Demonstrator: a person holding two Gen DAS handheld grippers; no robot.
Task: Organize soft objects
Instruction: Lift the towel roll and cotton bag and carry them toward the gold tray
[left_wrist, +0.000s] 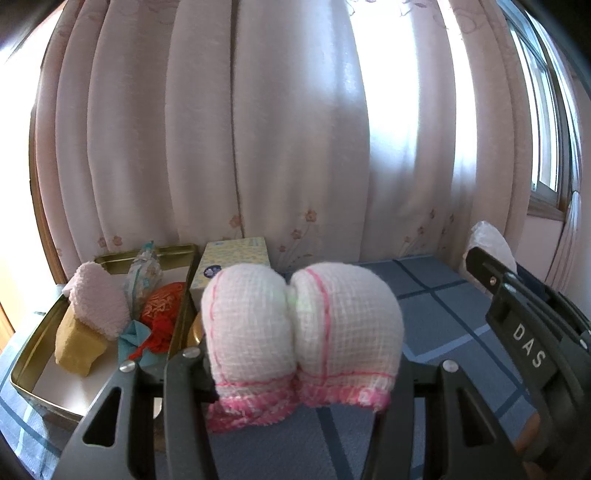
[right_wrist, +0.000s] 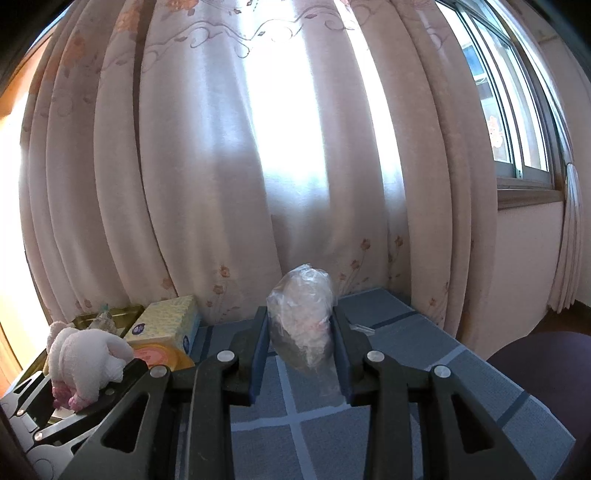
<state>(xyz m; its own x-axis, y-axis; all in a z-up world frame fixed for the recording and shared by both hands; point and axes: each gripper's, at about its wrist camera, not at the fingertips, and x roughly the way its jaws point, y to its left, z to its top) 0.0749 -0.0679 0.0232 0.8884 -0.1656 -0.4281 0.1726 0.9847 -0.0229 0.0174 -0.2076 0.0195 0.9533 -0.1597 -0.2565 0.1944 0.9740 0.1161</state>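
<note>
Your left claw (left_wrist: 295, 369) is clenched on a rolled white gauze cloth with pink trim (left_wrist: 301, 332), held above the surface (left_wrist: 443, 314). The open tin (left_wrist: 40, 350) of soft things lies to its left, closer to this hand. Your right claw (right_wrist: 300, 354) grips a crumpled plastic bag (right_wrist: 303, 317), well right of the tin.

Both grippers are built of black linkage arms with silver screws; the right gripper (right_wrist: 300, 354) is fitted with blue pads (right_wrist: 258, 354) and marked "DAS" on its side.

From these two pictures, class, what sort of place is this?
Probably a room in a home: long floral curtains over a sliding window, and a table in a blue checked cloth with a tissue box.
</note>
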